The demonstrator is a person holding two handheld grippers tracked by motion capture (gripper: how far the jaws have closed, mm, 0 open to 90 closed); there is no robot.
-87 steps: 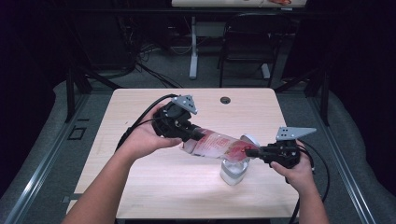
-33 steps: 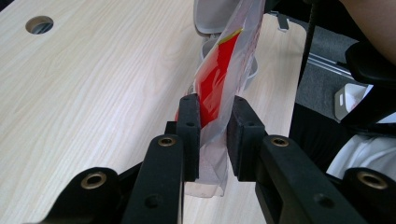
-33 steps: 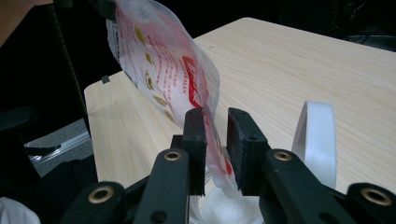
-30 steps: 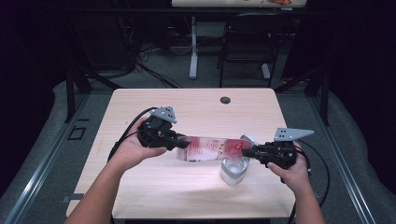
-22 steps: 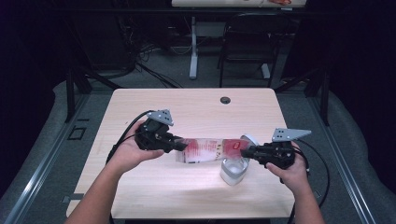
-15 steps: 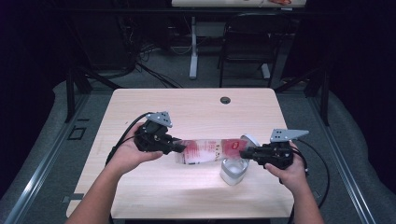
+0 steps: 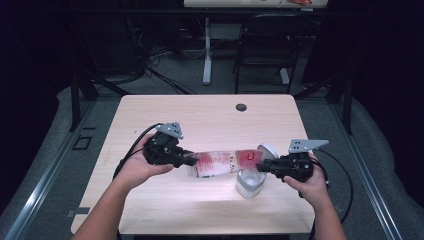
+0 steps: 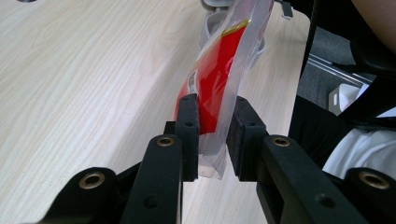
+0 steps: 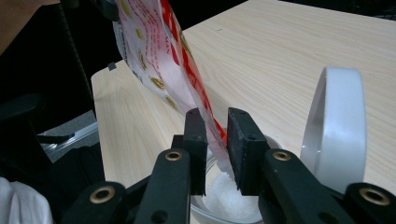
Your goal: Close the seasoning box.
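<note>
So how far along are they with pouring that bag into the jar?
Already done: the jar stands open, its white lid flipped back, with white powder inside. In hand: the left gripper and right gripper each pinch one end of the red and clear bag, its right end over the jar's mouth. Probably left: emptying the bag, then closing the lid.
</note>
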